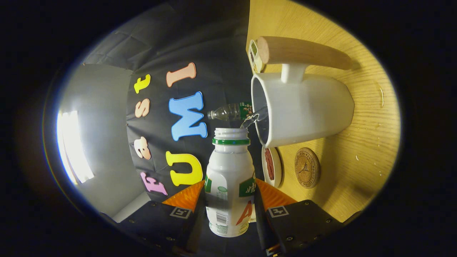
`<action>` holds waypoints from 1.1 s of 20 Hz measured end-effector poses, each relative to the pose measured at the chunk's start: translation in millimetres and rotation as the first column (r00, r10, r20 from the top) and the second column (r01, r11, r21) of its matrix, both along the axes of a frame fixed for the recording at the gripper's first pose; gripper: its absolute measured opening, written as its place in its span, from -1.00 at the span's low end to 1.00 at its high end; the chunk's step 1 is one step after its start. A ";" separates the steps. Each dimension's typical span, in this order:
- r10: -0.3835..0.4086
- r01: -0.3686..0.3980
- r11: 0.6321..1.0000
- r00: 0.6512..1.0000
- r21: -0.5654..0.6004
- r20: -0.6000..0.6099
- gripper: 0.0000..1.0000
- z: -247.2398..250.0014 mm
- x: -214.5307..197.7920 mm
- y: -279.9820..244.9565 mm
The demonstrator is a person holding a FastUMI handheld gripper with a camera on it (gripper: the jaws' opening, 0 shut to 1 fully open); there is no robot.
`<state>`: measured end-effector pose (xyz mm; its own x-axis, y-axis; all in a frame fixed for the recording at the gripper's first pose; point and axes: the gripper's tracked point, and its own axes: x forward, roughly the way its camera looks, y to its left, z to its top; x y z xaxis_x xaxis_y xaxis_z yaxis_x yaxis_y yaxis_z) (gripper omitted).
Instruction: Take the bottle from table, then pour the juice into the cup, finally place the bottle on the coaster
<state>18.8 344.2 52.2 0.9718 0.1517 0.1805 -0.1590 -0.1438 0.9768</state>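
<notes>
Gripper view: the gripper clamps the white bottle between both orange fingers, tipped, liquid streaming from its open mouth into the white cup at one o'clock. The cork coaster lies on the wooden table at three o'clock, beside a small dish. A clear plastic bottle stands beyond.

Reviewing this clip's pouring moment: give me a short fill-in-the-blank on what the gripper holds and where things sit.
1. The gripper is shut on the white ____, one finger pressing each side.
2. Liquid streams from the bottle's open mouth into the white ____ just ahead.
3. The round cork ____ lies on the wooden table beside the cup, with nothing on it.
4. The ring around the bottle's neck is ____.

Missing words: bottle; cup; coaster; green
</notes>
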 end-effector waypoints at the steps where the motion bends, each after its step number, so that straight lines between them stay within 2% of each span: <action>1: 0.000 0.000 1.000 1.000 0.001 0.004 0.26 0.8 1.0 0.5; 22: -0.012 0.010 0.996 1.000 0.085 0.025 0.26 12.3 1.1 -4.2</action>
